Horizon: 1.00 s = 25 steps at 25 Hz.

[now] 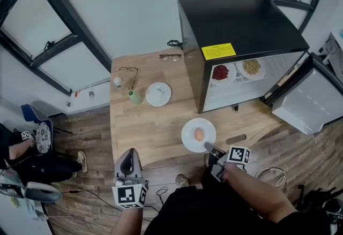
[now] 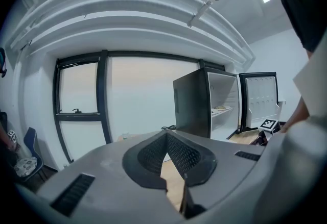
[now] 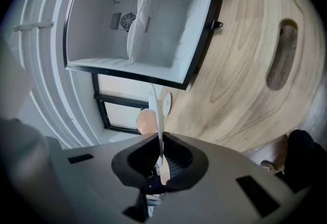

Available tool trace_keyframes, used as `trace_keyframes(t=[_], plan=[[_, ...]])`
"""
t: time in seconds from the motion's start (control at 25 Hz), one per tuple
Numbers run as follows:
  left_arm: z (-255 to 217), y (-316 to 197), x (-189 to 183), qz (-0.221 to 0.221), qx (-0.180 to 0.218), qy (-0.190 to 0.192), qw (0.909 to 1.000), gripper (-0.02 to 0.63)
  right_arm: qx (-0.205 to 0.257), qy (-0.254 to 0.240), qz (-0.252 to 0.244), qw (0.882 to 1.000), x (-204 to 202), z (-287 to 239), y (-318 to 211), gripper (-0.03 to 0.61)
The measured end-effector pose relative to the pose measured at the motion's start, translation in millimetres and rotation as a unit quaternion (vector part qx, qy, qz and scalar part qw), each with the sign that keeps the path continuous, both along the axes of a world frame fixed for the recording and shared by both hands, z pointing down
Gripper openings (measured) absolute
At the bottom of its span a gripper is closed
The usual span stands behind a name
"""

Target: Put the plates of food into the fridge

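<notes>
The right forearm (image 1: pixel 252 188) reaches in from the lower right and its right claw (image 1: pixel 210 148) is clamped on the near rim of a white plate (image 1: pixel 193 133). The plate spreads just ahead of the claw, with an egg (image 1: pixel 199 134) on it. In the right gripper view the rim runs edge-on between the closed jaws. The left claw (image 1: pixel 128 156) points forward well off to the left, jaws together and empty, at the near edge of the table (image 1: pixel 150 121)

Ahead and to the right of the right claw stands the black fridge (image 1: pixel 241 25), its door (image 1: pixel 305 100) swung wide. Two plates of food, one red (image 1: pixel 221 73) and one pale (image 1: pixel 251 67), sit on its shelf. Ahead of the left claw on the wooden table lie an empty plate (image 1: pixel 158 94) and, just beside it, a green bottle (image 1: pixel 134 97). Farther off lie spectacles (image 1: pixel 170 57). Dark-framed windows and a wooden floor surround the table
</notes>
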<state>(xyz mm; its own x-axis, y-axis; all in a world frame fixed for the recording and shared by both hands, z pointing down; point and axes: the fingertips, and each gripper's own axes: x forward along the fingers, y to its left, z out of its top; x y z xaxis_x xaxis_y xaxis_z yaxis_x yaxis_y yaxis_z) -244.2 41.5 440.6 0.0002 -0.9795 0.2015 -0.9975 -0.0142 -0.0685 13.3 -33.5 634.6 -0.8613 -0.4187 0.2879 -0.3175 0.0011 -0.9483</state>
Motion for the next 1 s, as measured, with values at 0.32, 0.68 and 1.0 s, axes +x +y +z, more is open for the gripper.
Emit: trace_keyframes(t=[0.32, 0.68, 1.0], plan=[[-1.7, -44.6, 35.2, 0.034, 0.003, 0.000, 0.9994, 0.003, 0.006, -0.007, 0.054, 0.998, 50.8, -7.7, -27.8, 0.034], [-8.7, -96.7, 84.7, 0.079, 0.006, -0.006, 0.9968, 0.003, 0.005, -0.011, 0.101, 0.995, 98.7, -9.1, -60.8, 0.034], [-14.8, -137.1, 112.2, 0.090, 0.008, -0.015, 0.9958, 0.003, 0.002, -0.024, 0.111, 0.994, 120.3, -7.8, -94.4, 0.034]])
